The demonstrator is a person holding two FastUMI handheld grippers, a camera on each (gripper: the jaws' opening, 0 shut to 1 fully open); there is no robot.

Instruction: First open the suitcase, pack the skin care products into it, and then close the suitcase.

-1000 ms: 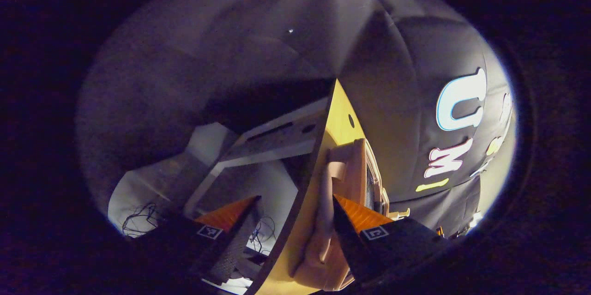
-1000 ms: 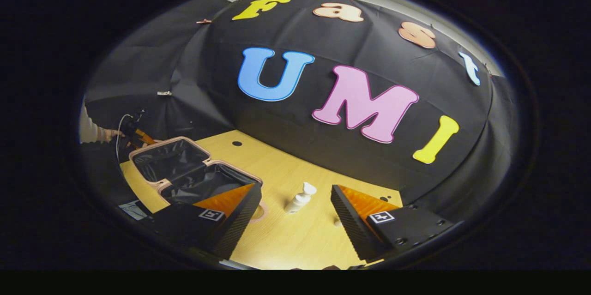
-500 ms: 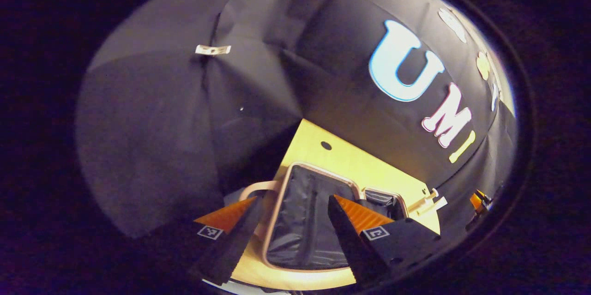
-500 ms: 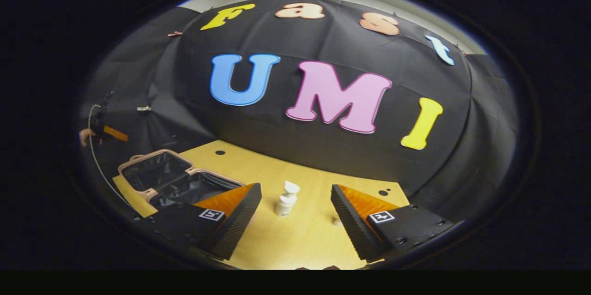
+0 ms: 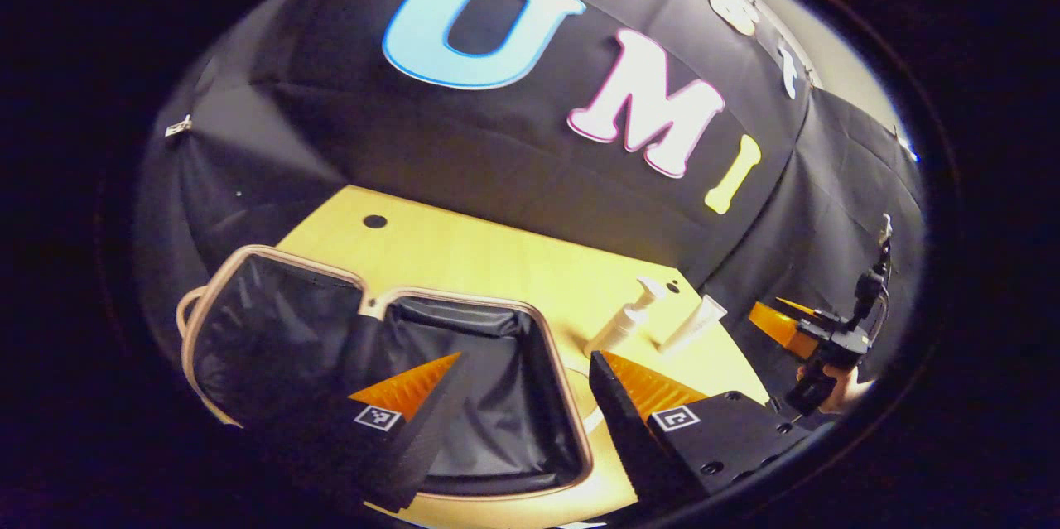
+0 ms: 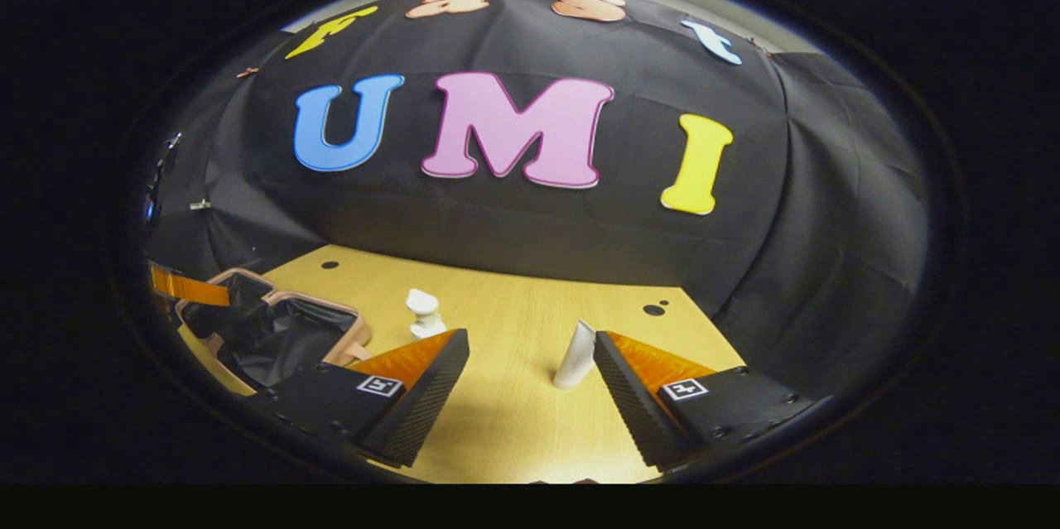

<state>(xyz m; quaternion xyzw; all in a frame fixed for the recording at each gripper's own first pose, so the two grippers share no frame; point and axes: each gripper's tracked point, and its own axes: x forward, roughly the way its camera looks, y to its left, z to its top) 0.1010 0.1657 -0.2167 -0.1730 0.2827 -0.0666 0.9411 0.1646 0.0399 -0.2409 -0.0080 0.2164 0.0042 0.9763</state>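
Observation:
The pink-rimmed suitcase (image 5: pixel 464 295) lies open and flat on the wooden table, both black-lined halves facing up. My left gripper (image 5: pixel 526 396) hovers open over its right half with nothing between the fingers. Beyond it stand a white pump bottle (image 5: pixel 627 322) and a white tube (image 5: pixel 694 322). In the right gripper view the tube (image 6: pixel 575 355) stands upright just ahead of my open right gripper (image 6: pixel 530 380), close to its right finger. The pump bottle (image 6: pixel 424 312) stands farther left, and the suitcase (image 6: pixel 356 332) lies at the far left.
The wooden table (image 6: pixel 513 305) has small round holes near its back edge and meets the black cloth wall behind. A hand (image 5: pixel 840 387) holds the right gripper (image 5: pixel 782 315) at the table's right end. The left gripper (image 6: pixel 190 290) shows above the suitcase.
The left gripper view swung up from the table's edge to look down over the open suitcase. The right gripper turned right, bringing the tube ahead of its fingers and the pump bottle to the left.

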